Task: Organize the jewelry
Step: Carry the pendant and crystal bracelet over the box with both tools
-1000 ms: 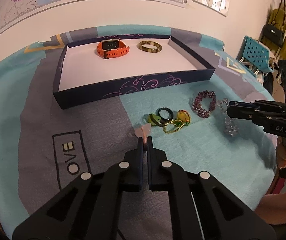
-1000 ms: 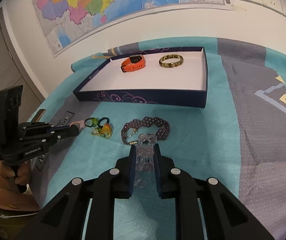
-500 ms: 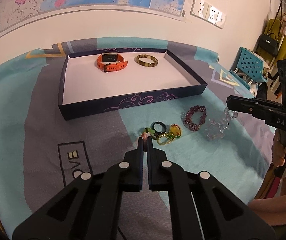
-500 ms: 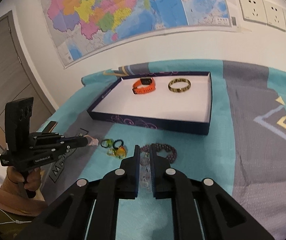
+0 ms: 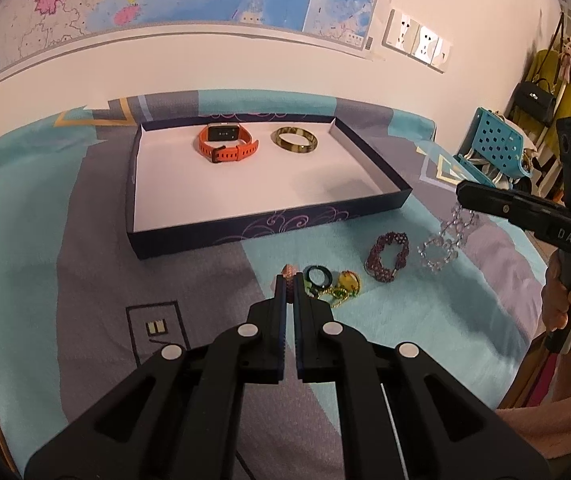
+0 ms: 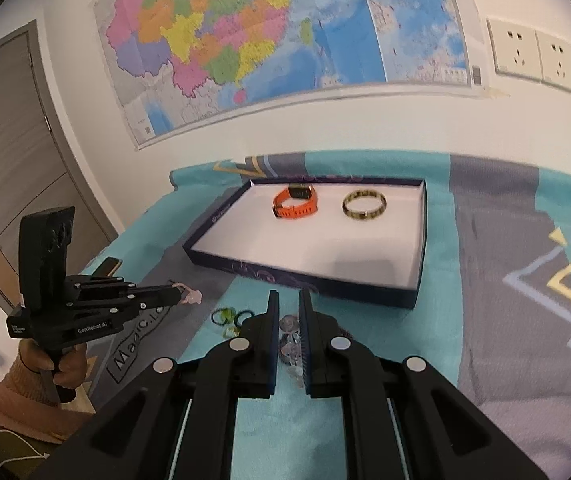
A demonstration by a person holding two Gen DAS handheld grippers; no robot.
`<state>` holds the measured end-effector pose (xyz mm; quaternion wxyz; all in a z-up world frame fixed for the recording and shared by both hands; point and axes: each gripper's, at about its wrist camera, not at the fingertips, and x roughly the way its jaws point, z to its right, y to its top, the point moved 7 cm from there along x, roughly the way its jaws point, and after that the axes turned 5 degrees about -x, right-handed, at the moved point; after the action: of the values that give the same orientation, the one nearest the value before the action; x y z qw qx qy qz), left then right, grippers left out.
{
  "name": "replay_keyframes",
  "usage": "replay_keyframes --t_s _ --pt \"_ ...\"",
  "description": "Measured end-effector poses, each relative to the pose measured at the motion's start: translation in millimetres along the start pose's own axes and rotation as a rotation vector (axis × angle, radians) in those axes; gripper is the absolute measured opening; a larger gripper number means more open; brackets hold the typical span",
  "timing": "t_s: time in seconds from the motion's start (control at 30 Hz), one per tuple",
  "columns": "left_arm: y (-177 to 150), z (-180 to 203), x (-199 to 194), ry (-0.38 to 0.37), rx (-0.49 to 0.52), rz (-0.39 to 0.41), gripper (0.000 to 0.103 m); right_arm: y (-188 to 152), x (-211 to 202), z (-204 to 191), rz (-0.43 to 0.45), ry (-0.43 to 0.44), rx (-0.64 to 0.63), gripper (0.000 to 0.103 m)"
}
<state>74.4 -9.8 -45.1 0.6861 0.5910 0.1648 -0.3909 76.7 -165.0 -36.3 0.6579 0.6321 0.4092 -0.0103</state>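
A dark blue tray (image 5: 269, 228) with a white floor holds an orange watch (image 5: 227, 143) and an olive bangle (image 5: 294, 141). My left gripper (image 5: 288, 280) is shut on a small pink piece (image 5: 288, 270), held above the cloth. My right gripper (image 6: 287, 300) is shut on a clear crystal bracelet (image 6: 289, 336). In the left wrist view that bracelet (image 5: 443, 238) dangles from the right gripper, clear of the cloth. A purple beaded bracelet (image 5: 388, 256), a black ring (image 5: 317, 276) and yellow-green pieces (image 5: 345, 285) lie on the cloth in front of the tray.
The teal and grey cloth (image 5: 65, 264) covers the table up to the wall with a map. A phone (image 6: 109, 266) lies at the left table edge. A blue perforated chair (image 5: 493, 152) stands off the right end. A hand (image 6: 59, 368) holds the left gripper's handle.
Both grippers have risen. The right one shut on the clear bracelet and lifted it off the cloth. The left one carried the pink piece up with it.
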Motion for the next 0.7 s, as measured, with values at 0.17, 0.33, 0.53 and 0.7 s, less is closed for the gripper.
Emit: replay_keyframes --t_s 0.17,0.33,0.53,0.7 --pt "12.0 -1.8 -1.0 0.004 0.004 0.016 0.004 19.5 -3.0 0.5 0.023 -0.008 -0.036 0.008" --pt "26.0 -4.3 -1.4 0.022 0.013 0.034 0.004 42.0 0.8 7.1 0.04 -0.025 -0.06 0.008" --pt "49.0 -7.2 4.9 0.037 0.029 0.055 0.004 64.3 15.6 13.6 0.041 -0.031 -0.078 0.008" --pt "63.2 -11.5 16.9 0.052 0.032 0.049 0.004 79.1 34.7 18.7 0.029 -0.021 -0.072 0.008"
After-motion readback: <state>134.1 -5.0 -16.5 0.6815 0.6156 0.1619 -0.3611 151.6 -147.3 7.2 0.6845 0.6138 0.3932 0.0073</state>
